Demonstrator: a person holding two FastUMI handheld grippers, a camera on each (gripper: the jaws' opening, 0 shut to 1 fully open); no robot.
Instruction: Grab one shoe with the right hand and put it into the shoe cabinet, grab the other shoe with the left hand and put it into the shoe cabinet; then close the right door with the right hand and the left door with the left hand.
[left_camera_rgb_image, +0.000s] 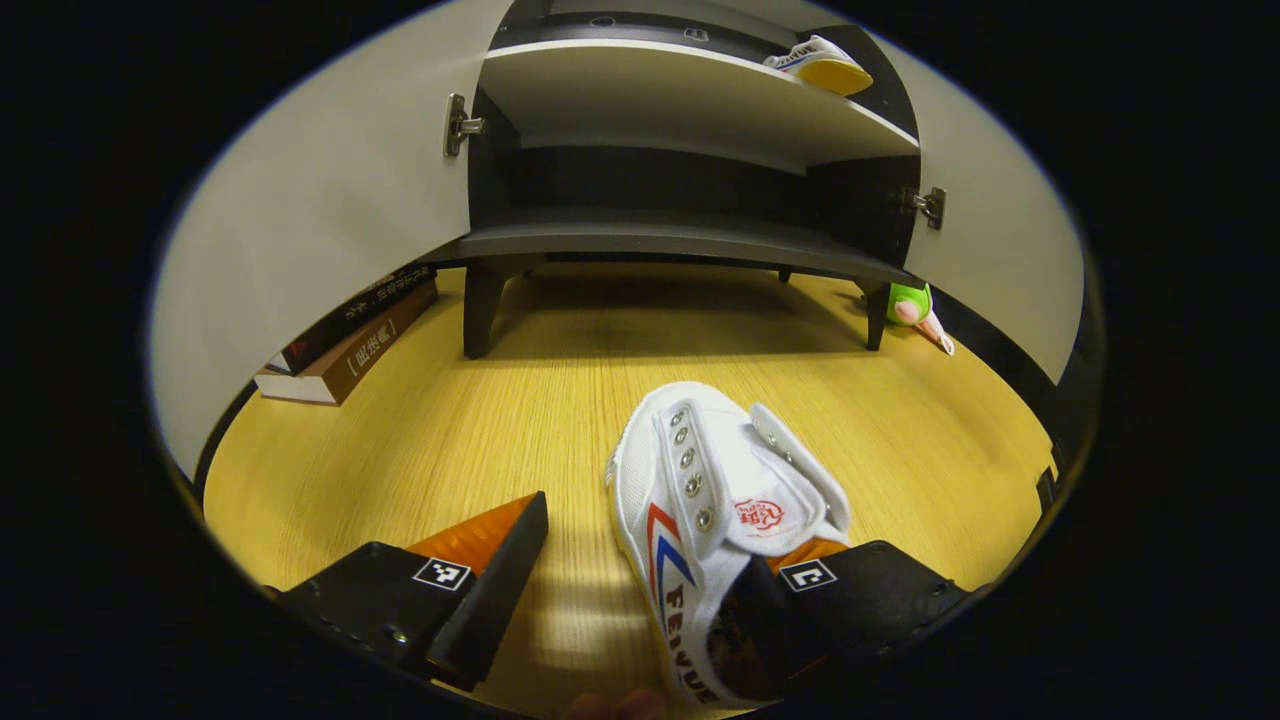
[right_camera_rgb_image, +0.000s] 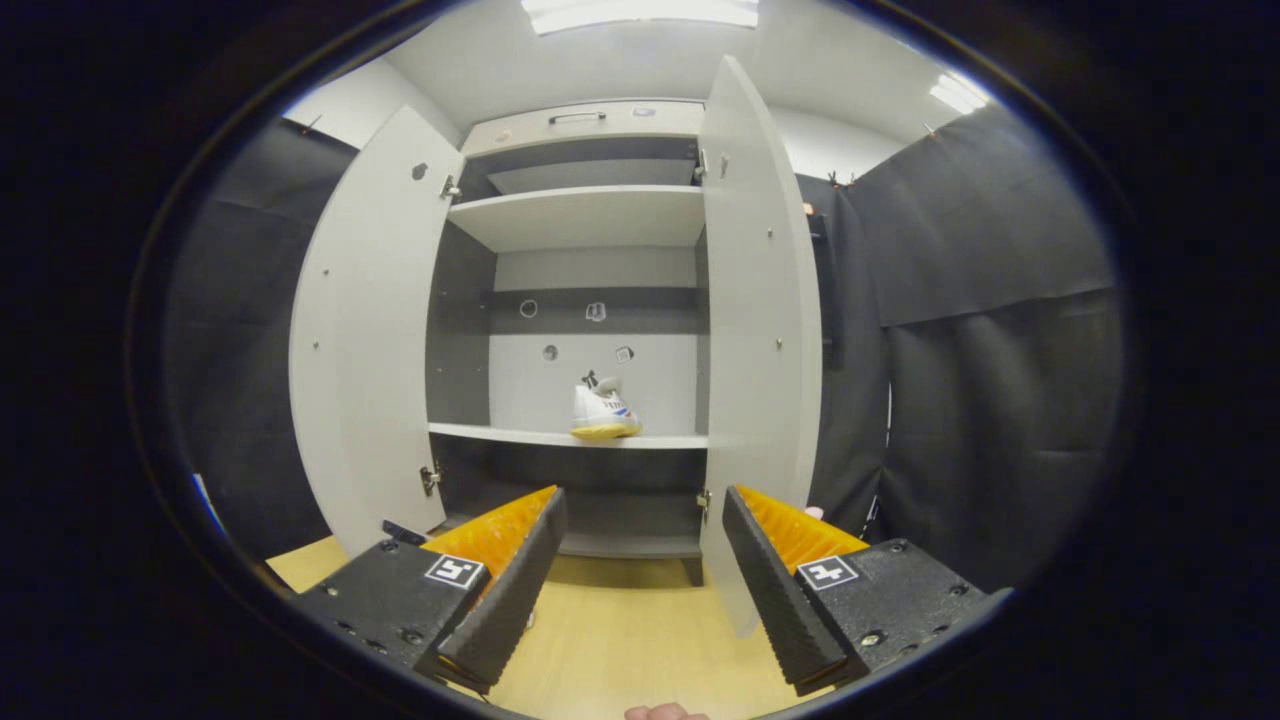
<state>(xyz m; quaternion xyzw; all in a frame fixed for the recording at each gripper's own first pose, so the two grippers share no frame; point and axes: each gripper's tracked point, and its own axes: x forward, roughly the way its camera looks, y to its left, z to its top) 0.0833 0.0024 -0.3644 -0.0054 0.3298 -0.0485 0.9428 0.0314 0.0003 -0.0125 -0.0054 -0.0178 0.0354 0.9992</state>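
Left gripper (left_camera_rgb_image: 640, 580): jaws wide apart, holding nothing; right finger inside the collar of the white shoe (left_camera_rgb_image: 720, 500), left finger clear of it, set to pinch the sidewall. Shoe lies on the wooden floor (left_camera_rgb_image: 450, 440), toe toward the shoe cabinet (left_camera_rgb_image: 690, 240). Right gripper (right_camera_rgb_image: 640, 580): open, empty, facing the right door (right_camera_rgb_image: 760, 330); left door (right_camera_rgb_image: 370, 330) also open. Second shoe (right_camera_rgb_image: 603, 412) already on the middle shelf (right_camera_rgb_image: 500, 433)

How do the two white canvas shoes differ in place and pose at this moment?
The white canvas shoe on the wooden floor lies toe away from the camera, its heel between the left claw's open fingers. The white shoe on the cabinet shelf stands upright, untouched. Both carry red-and-blue side stripes.
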